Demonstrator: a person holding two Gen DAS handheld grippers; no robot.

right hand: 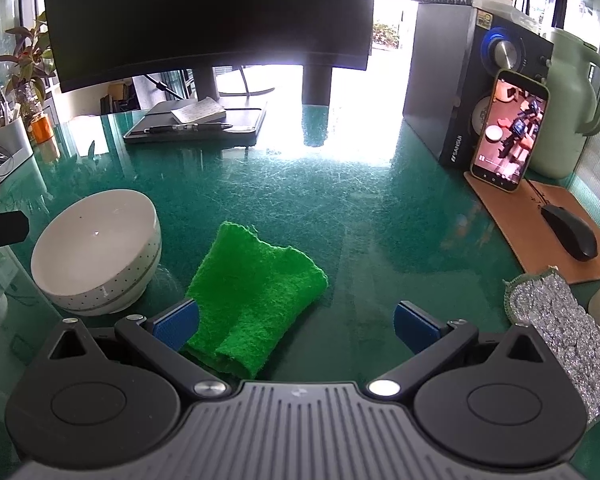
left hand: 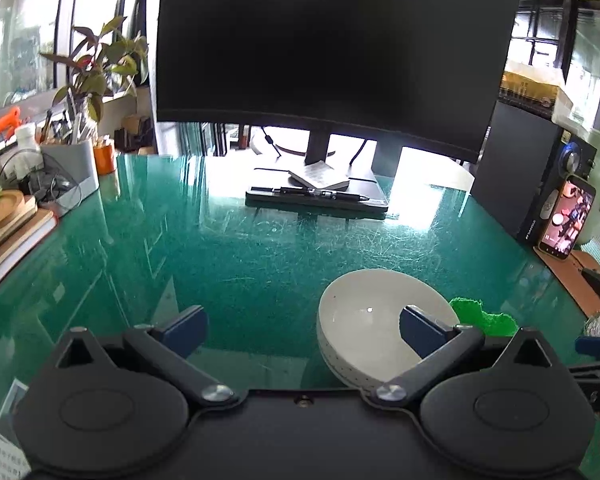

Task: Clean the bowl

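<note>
1 white bowl (right hand: pixel 96 250) sits upright on the green desk mat (right hand: pixel 300 200), at 10 o'clock from the right gripper (right hand: pixel 296 322). It is round, smooth and glossy inside, with small dark dots and a thin grey band around its outer wall. In the left wrist view the same bowl (left hand: pixel 376 312) lies at 1 o'clock from the left gripper (left hand: pixel 302 330), whose right blue pad overlaps the bowl's inside in the picture; whether it touches cannot be told.

Both tongs stand wide apart and hold nothing. Each has 2 black arms tipped with 2 blue ribbed pads.

1 bright green cloth (right hand: pixel 256 296), fuzzy and folded with ragged edges, lies just beside the bowl at its 3 o'clock, reaching in between the right gripper's pads next to the left one. From the left wrist it shows as a green edge (left hand: pixel 484 318) behind the bowl.

1 scouring pad (right hand: pixel 560 332), silver, glittery and coarse with a green rim, lies at 3 o'clock from the right gripper.

The mat is glossy, scratched and reflective. At 12 o'clock stands 1 dark curved monitor (right hand: pixel 208 16), with 1 flat black tray (right hand: pixel 196 128) under it carrying 1 pen (right hand: pixel 188 128) and 1 small notepad (right hand: pixel 198 110). At 2 o'clock are 1 boxy black speaker (right hand: pixel 460 80), 1 lit phone (right hand: pixel 508 132) leaning on it, 1 pale green jug (right hand: pixel 568 108), and 1 black mouse (right hand: pixel 568 232) on 1 brown pad (right hand: pixel 512 208). At 10 o'clock stands 1 leafy plant (right hand: pixel 28 60).
</note>
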